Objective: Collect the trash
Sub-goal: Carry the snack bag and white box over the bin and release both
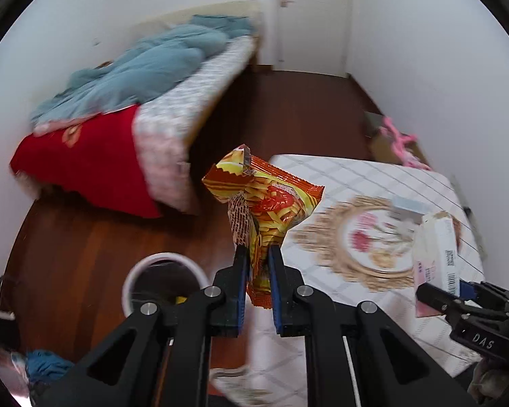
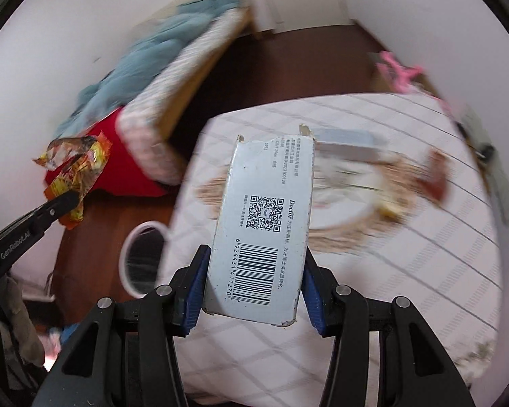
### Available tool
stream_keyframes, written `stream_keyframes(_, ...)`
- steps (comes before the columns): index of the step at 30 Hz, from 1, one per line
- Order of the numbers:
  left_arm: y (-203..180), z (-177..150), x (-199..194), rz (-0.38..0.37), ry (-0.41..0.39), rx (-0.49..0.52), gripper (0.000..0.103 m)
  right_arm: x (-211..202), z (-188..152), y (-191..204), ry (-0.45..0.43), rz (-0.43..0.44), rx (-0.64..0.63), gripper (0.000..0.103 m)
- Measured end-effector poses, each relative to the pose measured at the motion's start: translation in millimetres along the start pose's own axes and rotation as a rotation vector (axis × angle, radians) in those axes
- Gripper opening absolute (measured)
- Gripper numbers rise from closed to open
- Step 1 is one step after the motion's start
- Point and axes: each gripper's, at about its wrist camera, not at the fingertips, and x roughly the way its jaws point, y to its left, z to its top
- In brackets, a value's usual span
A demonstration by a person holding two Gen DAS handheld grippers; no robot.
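- Between our left gripper (image 1: 257,254) fingers (image 1: 241,271) we are pinching a crumpled red-and-yellow snack wrapper (image 1: 268,203), the blue pads closing narrowly on its lower end while the rest is standing up above them.
- Between our right gripper (image 2: 254,281) fingers (image 2: 200,278) we are clamping a white cardboard box (image 2: 264,224) by its long sides, barcode and QR code facing the camera, its torn end pointing away from us.
- Just below the left gripper, we are seeing the white rim of a trash bin (image 1: 127,281) standing on the dark wooden floor (image 1: 68,237), beside the counter edge.
- Under the box, we are looking at the counter (image 2: 407,271), which is wearing a white checked cloth with a round floral pattern in the middle.
- On that counter, past the box, several blurred items are lying: a pale blue-grey carton (image 2: 349,142), a dark red scrap (image 2: 436,176) and a small yellowish bit (image 2: 390,212).
- Farther off, across the floor, a bed (image 1: 173,125) is standing against the wall, carrying a rumpled blue blanket (image 1: 146,71) and a red cover (image 1: 85,166).
- Near the far right wall, something pink (image 1: 398,139) is resting on a brown box; blur is hiding what it is.
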Motion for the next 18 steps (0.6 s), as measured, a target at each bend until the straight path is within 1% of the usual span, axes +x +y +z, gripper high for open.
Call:
stream_keyframes(1, 21.8, -1.1, 2.6, 0.013, 0.006, -0.026, 0.009, 8.1, 1.0, 12.9, 0.010, 0.015, -0.014, 0.052)
stream_keyframes(3, 58.0, -6.0, 11.0, 0.038, 0.025, -0.071, 0.009, 37.1, 7.5, 54.3, 0.049, 0.061, -0.058, 0.052)
stream_keyframes(4, 77.6, -10.6, 17.3, 0.049, 0.039, -0.097, 0.009, 46.8, 7.1, 68.0, 0.061, 0.073, -0.071, 0.052)
stream_keyframes(6, 114.8, -19.8, 34.4, 0.068, 0.078, -0.152, 0.009, 83.2, 8.4, 107.8, 0.112, 0.105, -0.108, 0.052)
stream_keyframes(8, 146.1, -29.8, 49.9, 0.074, 0.121, -0.200, 0.009, 114.9, 5.7, 135.3, 0.166, 0.123, -0.135, 0.052)
stream_keyframes(9, 165.1, -37.6, 64.3, 0.076, 0.154, -0.231, 0.009, 136.2, 3.0, 151.4, 0.199, 0.132, -0.148, 0.052)
stream_keyframes(11, 191.1, -51.2, 89.6, 0.076, 0.210, -0.274, 0.009, 170.5, -3.7, 173.5, 0.253, 0.127, -0.175, 0.052)
stream_keyframes(12, 208.7, -59.8, 109.3, 0.076, 0.251, -0.300, 0.009, 193.0, -7.2, 185.9, 0.288, 0.128, -0.183, 0.052)
stream_keyframes(13, 217.9, -64.0, 121.3, 0.080, 0.274, -0.313, 0.009, 207.4, -9.7, 191.8, 0.309, 0.127, -0.189, 0.052)
stream_keyframes(14, 227.0, -68.8, 133.8, 0.076, 0.297, -0.323, 0.009, 230.4, -13.5, 202.7, 0.341, 0.117, -0.201, 0.052)
stream_keyframes(16, 249.3, -81.0, 164.0, 0.063, 0.356, -0.372, 0.009, 259.1, -18.7, 213.4, 0.378, 0.108, -0.212, 0.052)
stream_keyframes(18, 265.3, -92.4, 191.6, 0.029, 0.414, -0.419, 0.010, 297.1, -24.0, 227.4, 0.422, 0.090, -0.231, 0.052)
